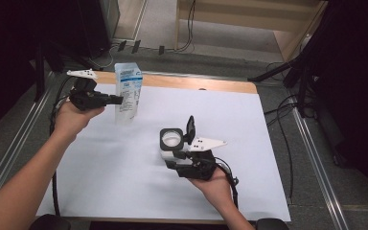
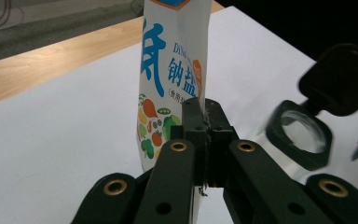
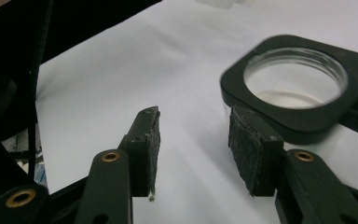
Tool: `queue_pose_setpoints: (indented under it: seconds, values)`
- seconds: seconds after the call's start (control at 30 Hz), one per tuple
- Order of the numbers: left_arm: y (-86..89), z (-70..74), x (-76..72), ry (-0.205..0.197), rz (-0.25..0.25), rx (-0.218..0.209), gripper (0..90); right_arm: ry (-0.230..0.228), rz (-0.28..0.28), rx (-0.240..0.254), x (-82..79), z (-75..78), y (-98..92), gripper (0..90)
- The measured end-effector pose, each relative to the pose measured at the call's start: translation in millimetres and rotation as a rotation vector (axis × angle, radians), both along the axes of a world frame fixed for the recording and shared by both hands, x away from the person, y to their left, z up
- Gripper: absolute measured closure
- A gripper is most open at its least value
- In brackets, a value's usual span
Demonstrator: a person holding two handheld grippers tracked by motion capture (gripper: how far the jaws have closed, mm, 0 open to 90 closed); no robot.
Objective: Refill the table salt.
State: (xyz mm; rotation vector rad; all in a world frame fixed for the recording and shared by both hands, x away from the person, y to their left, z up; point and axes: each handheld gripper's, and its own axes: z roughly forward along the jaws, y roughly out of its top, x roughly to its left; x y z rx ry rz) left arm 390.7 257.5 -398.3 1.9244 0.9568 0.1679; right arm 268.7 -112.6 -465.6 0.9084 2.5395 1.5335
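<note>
A tall white and blue printed pouch (image 1: 128, 91) stands upright at the far left of the white sheet. My left gripper (image 1: 119, 99) is shut on its side edge, and in the left gripper view the jaws (image 2: 205, 114) pinch the pouch (image 2: 172, 70) about halfway up. A clear jar (image 1: 171, 139) with a black square rim and its flip lid (image 1: 190, 127) raised stands near the middle. Just on the near side of it is my right gripper (image 1: 176, 160). In the right gripper view that gripper (image 3: 198, 140) is open with nothing between its pads, and the jar (image 3: 294, 84) sits just beyond its right pad.
A white sheet (image 1: 124, 182) covers the table, with a wooden edge (image 1: 196, 83) showing along the far side. Metal rails (image 1: 311, 143) run down both sides. Cables and dark stands (image 1: 287, 72) lie on the floor beyond the table and to the right.
</note>
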Motion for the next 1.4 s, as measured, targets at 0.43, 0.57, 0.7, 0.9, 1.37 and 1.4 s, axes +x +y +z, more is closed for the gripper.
queue_pose_setpoints:
  seconds: [0.43, 0.57, 0.7, 0.9, 1.37, 1.4]
  values:
    - [1.1, -34.9, 20.9, 0.022, 0.035, 0.042, 90.0, 0.035, -0.069, 0.009, 5.3, -5.2, -42.7, 54.0]
    - [4.4, -40.8, 20.1, 0.020, 0.036, 0.014, 90.0, 0.060, -0.102, 0.021, 7.7, -7.3, -55.8, 54.1]
    - [8.3, -48.4, 16.4, 0.033, 0.034, 0.005, 90.0, 0.054, -0.134, 0.024, 8.5, -6.8, -67.9, 54.2]
    - [6.5, -48.4, 3.8, 0.008, 0.008, 0.056, 90.0, 0.048, -0.191, 0.019, 16.1, -7.8, -85.4, 54.7]
    - [17.2, -60.5, -20.4, 0.013, 0.051, 0.061, 90.0, 0.060, -0.289, 0.035, 34.6, -9.4, -97.6, 55.7]
    - [16.8, -60.5, -21.4, 0.012, 0.053, 0.067, 89.9, 0.059, -0.286, 0.037, 35.7, -10.1, -97.2, 55.8]
